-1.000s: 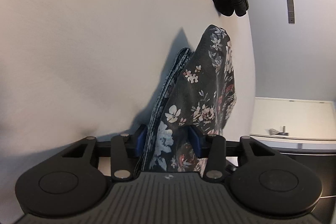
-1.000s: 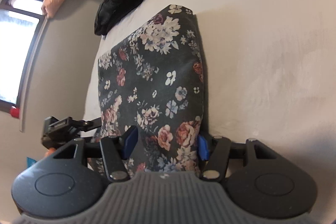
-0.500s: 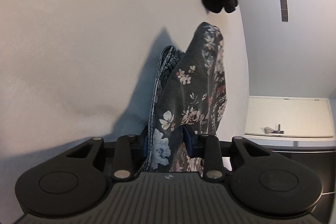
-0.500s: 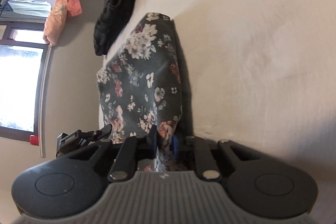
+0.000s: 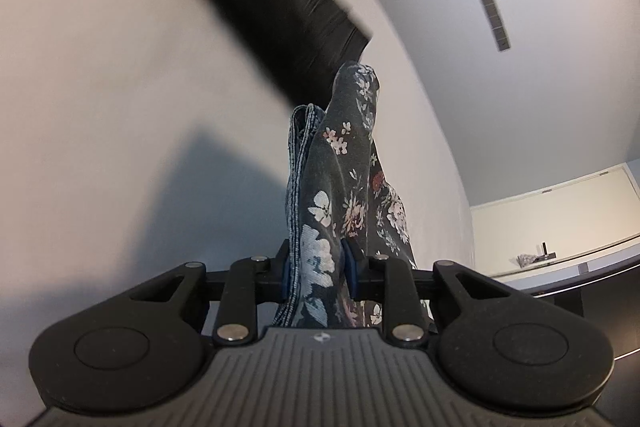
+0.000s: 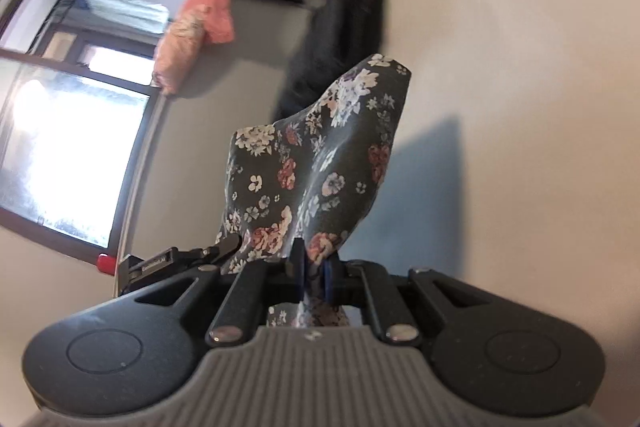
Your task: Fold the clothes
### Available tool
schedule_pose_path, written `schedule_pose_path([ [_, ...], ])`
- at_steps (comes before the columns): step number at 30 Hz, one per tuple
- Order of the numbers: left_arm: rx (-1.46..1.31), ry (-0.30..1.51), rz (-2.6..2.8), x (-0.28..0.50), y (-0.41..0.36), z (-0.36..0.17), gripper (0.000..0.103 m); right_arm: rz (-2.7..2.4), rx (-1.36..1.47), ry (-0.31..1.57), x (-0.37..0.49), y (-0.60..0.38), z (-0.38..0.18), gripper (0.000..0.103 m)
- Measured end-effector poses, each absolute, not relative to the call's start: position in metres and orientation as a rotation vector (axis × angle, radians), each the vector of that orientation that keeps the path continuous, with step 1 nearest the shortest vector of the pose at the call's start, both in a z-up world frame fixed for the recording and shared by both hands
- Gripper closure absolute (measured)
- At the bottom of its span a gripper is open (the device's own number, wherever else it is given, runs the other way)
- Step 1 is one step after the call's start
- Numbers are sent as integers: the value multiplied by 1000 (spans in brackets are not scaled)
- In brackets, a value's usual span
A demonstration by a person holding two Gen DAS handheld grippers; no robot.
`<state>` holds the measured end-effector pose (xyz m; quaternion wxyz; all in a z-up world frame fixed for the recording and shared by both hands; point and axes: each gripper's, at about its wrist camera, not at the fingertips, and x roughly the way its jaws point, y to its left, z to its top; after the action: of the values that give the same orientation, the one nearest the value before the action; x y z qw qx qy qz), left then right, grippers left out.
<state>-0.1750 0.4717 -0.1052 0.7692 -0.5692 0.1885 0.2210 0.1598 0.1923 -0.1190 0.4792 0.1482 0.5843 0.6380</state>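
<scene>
Left gripper [image 5: 316, 277] — matte black body with two round side lobes, each bearing a recessed disc, and a ribbed grey plate in the middle stamped with a small logo. Two black link arms end in silver rivets, smaller screws sit further out, and the fingers carry blue pads [image 5: 349, 267]. Right gripper [image 6: 313, 273] — same build, with a lighter grey ribbed plate, silver rivets, blue pads and fine speckling on the black lobes

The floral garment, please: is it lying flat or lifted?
Lifted: the floral garment hangs bunched from both grippers, its shadow on the white surface.
</scene>
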Motion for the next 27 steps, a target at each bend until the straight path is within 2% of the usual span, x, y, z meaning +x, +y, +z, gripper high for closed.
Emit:
schedule_pose_path([
  [7,-1068,313,531,-156,555,-41,75,1627,377,1274,175,297,-65,93],
  [12,-965,293,587,-135,621,-21,75,1659,356,1174,194,383,-48,93],
  [20,-905,272,607,-105,694,-46,75,1641,331,1117,219,493,-66,93],
  [27,-936,284,606,-107,724,-97,74,1634,250,1109,221,530,-93,93],
])
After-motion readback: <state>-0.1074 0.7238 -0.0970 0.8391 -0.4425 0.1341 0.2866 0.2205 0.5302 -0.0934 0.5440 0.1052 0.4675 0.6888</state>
